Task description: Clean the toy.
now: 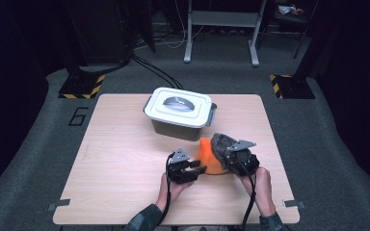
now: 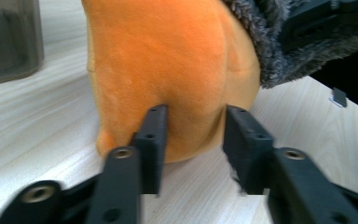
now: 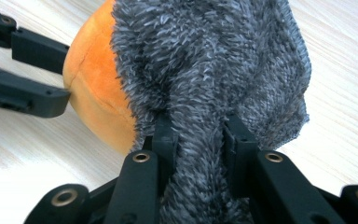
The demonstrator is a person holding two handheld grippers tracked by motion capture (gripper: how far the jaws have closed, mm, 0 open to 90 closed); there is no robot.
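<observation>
With your right gripper [image 3: 198, 140] clamped on the grey fur and left gripper's [image 2: 193, 140] jaws parted, the plush [image 1: 211, 156], at the tabletop's [image 1: 125, 163] 4 o'clock, could swing and slip.

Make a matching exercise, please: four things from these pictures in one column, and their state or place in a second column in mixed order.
Things:
1. left gripper
2. right gripper
3. box
4. plush toy

States or places:
A. lid on, at the far middle of the table
B. shut on grey fur
C. orange and grey, between the grippers
D. jaws apart around the orange part

Pairs: 1-D, 2-B, 3-A, 4-C
</observation>
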